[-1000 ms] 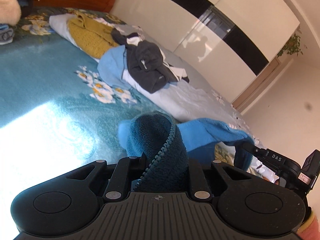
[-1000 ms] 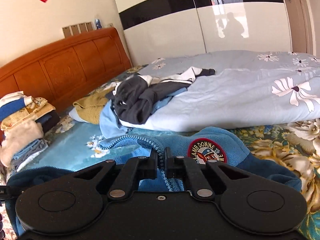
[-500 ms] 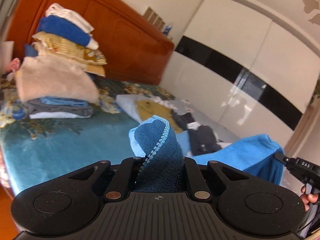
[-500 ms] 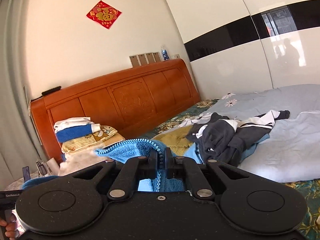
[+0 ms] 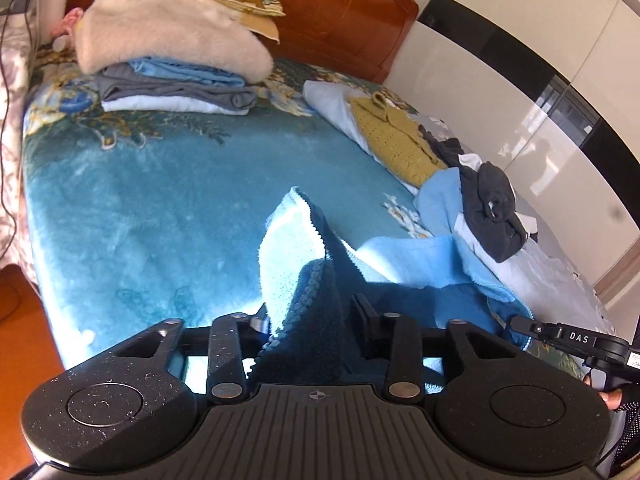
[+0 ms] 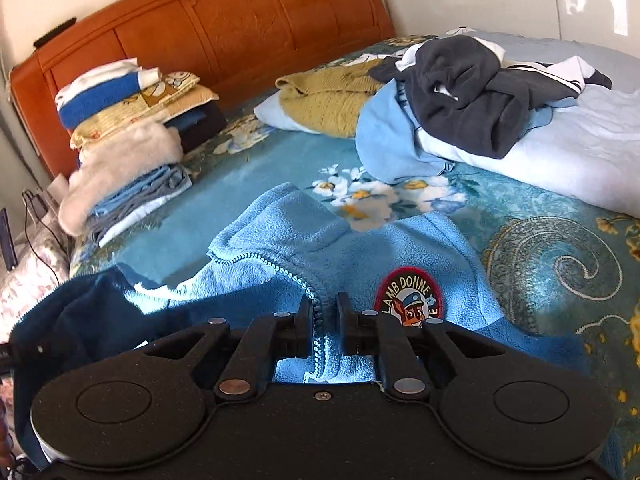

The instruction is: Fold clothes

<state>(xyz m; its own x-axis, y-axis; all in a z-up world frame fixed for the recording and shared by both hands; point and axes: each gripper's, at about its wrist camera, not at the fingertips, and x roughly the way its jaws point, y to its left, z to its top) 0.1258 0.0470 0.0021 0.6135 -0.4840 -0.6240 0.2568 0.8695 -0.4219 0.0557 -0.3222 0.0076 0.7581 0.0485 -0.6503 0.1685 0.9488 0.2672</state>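
Fleece jacket (image 6: 312, 240) between opening jaws

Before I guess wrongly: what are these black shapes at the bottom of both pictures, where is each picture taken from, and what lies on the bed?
No robot here: a person holds a two-finger claw in each hand, each carrying a camera that looks forward along its fingers. One picture comes from the left claw, the other from the right claw. Both claws are opening, with a blue fleece jacket between their fingers; it lies on the teal blanket. Near the headboard stands a pile of folded clothes. Farther off lies an unfolded heap: a yellow knit and a dark garment.
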